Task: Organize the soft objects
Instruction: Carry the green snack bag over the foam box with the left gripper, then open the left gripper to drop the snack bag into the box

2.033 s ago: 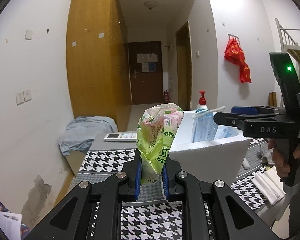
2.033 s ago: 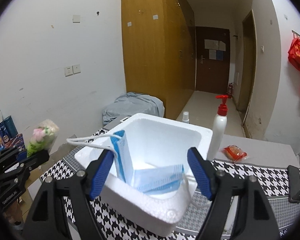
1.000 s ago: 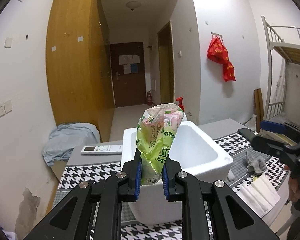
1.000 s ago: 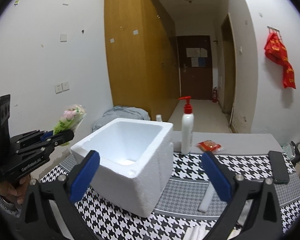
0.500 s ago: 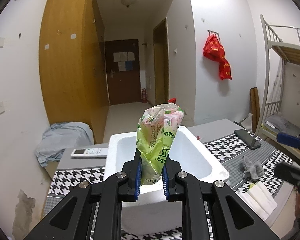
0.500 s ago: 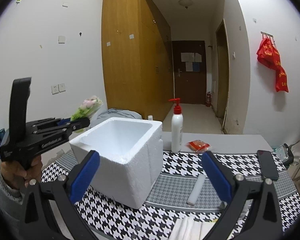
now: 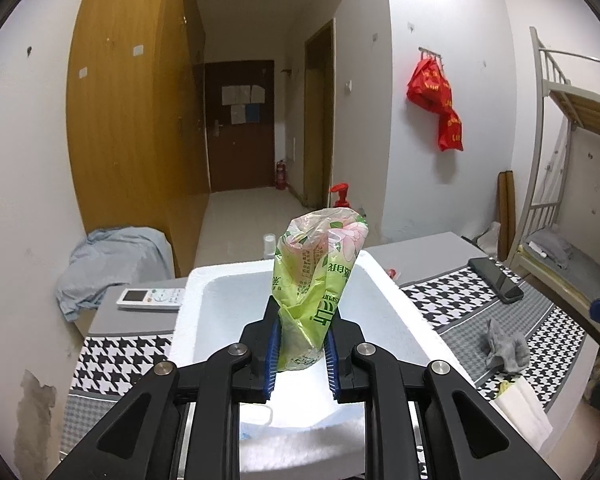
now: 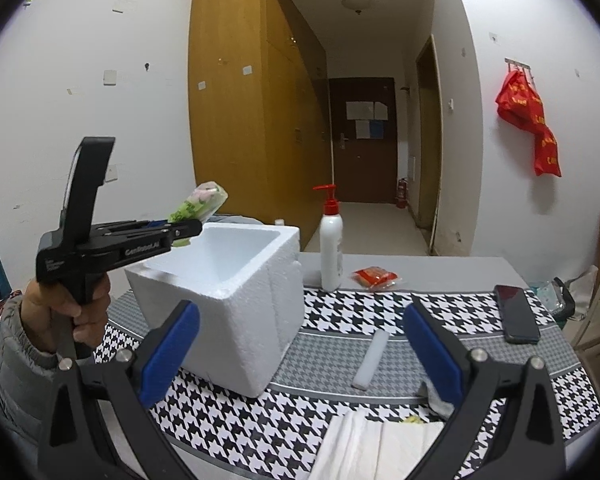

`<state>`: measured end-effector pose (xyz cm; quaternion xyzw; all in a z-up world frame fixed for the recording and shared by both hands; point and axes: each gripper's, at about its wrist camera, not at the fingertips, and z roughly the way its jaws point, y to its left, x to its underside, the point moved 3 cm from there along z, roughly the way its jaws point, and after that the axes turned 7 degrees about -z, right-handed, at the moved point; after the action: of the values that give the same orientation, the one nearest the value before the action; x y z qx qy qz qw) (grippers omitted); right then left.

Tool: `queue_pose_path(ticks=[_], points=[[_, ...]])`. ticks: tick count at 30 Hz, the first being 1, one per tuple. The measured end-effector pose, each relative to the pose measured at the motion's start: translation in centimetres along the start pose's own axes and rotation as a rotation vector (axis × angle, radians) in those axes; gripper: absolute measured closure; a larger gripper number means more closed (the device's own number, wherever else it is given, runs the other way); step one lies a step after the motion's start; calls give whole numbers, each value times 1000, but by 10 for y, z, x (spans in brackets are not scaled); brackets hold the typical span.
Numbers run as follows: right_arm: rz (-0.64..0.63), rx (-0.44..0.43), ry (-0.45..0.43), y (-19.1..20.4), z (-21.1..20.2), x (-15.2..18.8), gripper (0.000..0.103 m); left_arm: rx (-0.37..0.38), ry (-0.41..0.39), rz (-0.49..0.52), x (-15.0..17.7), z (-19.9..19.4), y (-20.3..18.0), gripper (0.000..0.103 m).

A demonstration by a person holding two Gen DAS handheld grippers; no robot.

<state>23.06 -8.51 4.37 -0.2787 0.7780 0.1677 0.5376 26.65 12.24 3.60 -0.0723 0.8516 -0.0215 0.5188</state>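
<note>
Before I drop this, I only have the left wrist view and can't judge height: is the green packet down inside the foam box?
Observer: No. From the right wrist view, the left gripper holds the green packet above the rim of the foam box, near its edge.
Operator: Is the other gripper in the way?
Observer: No. The right gripper is open and empty, facing the box from the side.

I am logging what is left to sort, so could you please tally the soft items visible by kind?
Green floral plastic tissue pack, held in the left gripper above the white foam box: 1
Crumpled grey cloth: 1
Folded white towel: 1
Blue face mask in the box: 1
Total: 4
</note>
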Motion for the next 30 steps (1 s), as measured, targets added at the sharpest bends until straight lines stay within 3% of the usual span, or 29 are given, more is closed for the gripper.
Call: queue_pose_path(ticks=[7,12,17,30], points=[[13,13,-7,-8,-7,3,0,-15,22,-1,2,14,-2,73],[16,14,-2,-12,-8,8,0,-23,6,5,0,18,-5,49],[25,17,-4,-17,-9,9,0,-8,-3,15,2,16,-9,32],[36,2,-8,-21,-9,14,0,4,-62,-13,6,-5,-11,20]])
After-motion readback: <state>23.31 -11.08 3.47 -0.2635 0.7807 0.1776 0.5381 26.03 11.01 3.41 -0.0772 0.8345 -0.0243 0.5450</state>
